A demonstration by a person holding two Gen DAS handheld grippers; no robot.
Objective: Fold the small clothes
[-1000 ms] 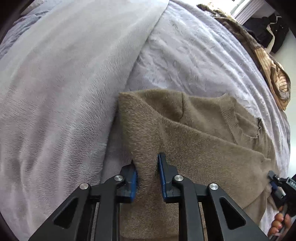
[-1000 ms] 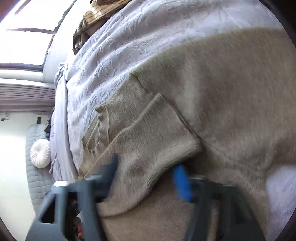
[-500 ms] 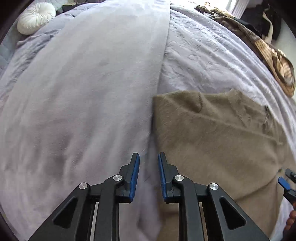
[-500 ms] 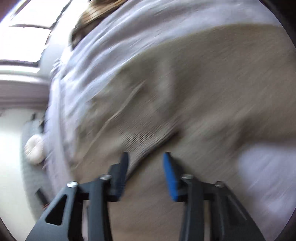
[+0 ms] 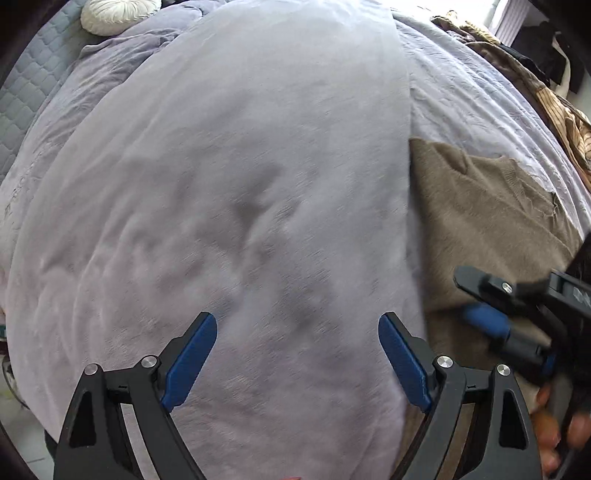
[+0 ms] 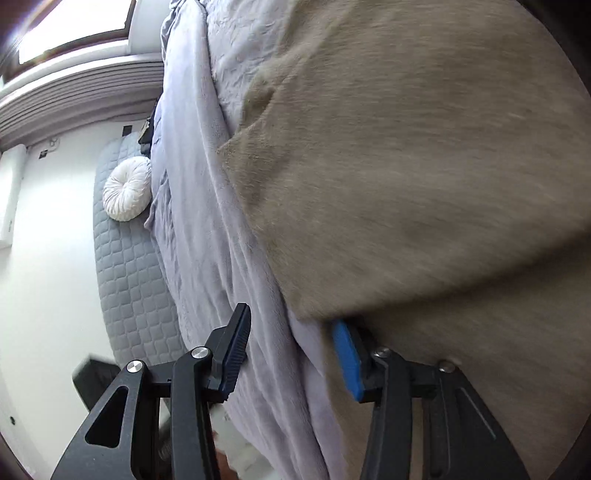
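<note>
Left tool (image 5: 297,354): released, jaws spread wide, nothing between them. It hangs over the lilac blanket (image 5: 236,206) on the bed, left of the sweater. Blanket surface under it is plush, with shallow dents.

Sweater (image 5: 480,229): tan, fuzzy knit, lying flat on the bed at the right side of the left-wrist view. Its left edge runs along the blanket's right border; its far edge rests on the textured bedspread (image 5: 465,107). A ribbed band shows at the sweater's far right edge. In the right-wrist view the sweater (image 6: 424,158) fills most of the frame, with a folded layer lying over a lower one.

Right tool (image 6: 291,354): released, jaws apart. Right finger (image 6: 347,360) sits at the lower edge of the sweater's upper fold, partly tucked under it; left finger over the blanket (image 6: 207,229), touching no cloth that I can see. From the left-wrist view the right tool (image 5: 495,310) lies over the sweater's near part, blurred; the person's fingers show below it.

Far end of bed: round white cushion (image 5: 118,14) against a quilted grey headboard (image 5: 22,92). Brown striped cloth (image 5: 565,122) heaped at far right.
</note>
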